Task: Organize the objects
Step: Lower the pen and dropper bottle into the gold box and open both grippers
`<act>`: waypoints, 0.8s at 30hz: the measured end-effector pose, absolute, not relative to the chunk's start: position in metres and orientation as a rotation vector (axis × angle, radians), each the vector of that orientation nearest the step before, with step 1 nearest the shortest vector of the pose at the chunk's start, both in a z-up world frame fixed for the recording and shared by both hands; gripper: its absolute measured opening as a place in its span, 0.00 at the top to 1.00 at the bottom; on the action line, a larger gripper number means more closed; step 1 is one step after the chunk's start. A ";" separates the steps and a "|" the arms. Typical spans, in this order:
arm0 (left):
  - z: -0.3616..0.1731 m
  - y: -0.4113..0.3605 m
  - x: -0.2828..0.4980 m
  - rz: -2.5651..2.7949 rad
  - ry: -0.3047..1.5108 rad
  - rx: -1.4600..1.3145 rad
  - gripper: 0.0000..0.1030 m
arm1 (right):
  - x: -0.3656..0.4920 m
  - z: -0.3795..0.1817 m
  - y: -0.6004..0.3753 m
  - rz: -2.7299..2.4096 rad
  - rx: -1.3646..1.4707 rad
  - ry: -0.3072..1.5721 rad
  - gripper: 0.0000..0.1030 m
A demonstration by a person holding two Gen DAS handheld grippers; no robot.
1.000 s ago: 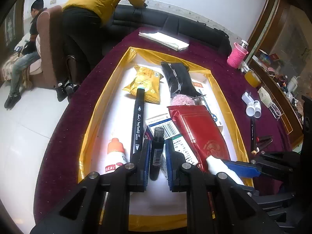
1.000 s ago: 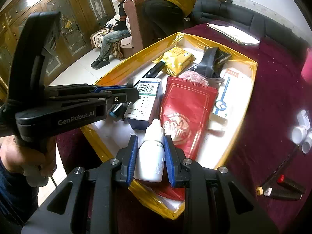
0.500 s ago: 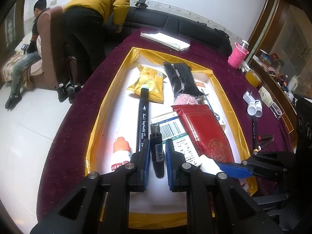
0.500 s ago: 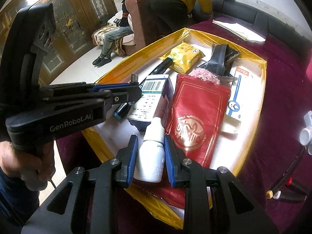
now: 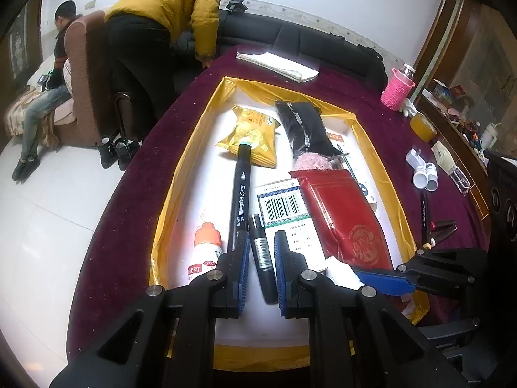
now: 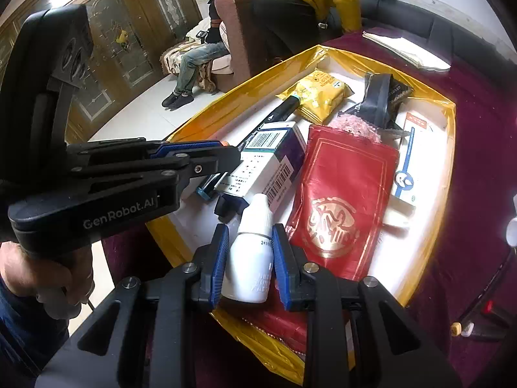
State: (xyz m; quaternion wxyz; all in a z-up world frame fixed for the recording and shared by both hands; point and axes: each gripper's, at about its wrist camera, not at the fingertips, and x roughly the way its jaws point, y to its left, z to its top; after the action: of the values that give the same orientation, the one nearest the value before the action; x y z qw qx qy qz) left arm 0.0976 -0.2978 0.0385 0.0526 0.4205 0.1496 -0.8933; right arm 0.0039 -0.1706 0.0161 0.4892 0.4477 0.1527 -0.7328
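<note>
A slim black plastic marker (image 5: 263, 255) with a barcode label is held tilted above the yellow-rimmed white tray (image 5: 181, 174). A small white plastic dropper bottle (image 6: 251, 255) is held upright over the tray's near edge.

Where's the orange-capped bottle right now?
In the left wrist view, the orange-capped bottle lies in the yellow-lined tray, near its left edge, just left of the long black marker.

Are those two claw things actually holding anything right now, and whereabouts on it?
Yes. The left gripper pinches a small black tube around its middle; the right gripper clamps a white dropper bottle by its body, below the cap.
</note>
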 end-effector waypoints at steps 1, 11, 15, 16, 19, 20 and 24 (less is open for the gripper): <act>0.039 -0.297 0.098 -2.717 0.455 1.280 0.88 | 0.003 0.016 -0.170 -1.774 1.096 0.371 0.75; 0.047 -0.287 0.098 -2.714 0.413 1.281 0.88 | -0.001 0.027 -0.160 -1.765 1.093 0.318 0.74; 0.052 -0.283 0.098 -2.713 0.399 1.277 0.88 | -0.008 0.038 -0.148 -1.782 1.082 0.261 0.74; 0.054 -0.280 0.098 -2.715 0.393 1.278 0.88 | -0.010 0.041 -0.144 -1.788 1.080 0.241 0.74; 0.061 -0.270 0.098 -2.734 0.360 1.275 0.87 | -0.021 0.050 -0.123 -1.808 1.070 0.181 0.74; 0.064 -0.264 0.097 -2.750 0.343 1.274 0.87 | -0.026 0.053 -0.114 -1.822 1.070 0.155 0.74; 0.072 -0.235 0.091 -2.816 0.258 1.306 0.87 | -0.050 0.065 -0.069 -1.888 1.072 0.035 0.74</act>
State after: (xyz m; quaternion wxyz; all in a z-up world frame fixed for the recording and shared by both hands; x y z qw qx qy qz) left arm 0.0912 -0.2345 0.0717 0.0135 0.4193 0.0828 -0.9040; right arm -0.0504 -0.0686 0.0647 0.4662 0.4366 0.0141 -0.7693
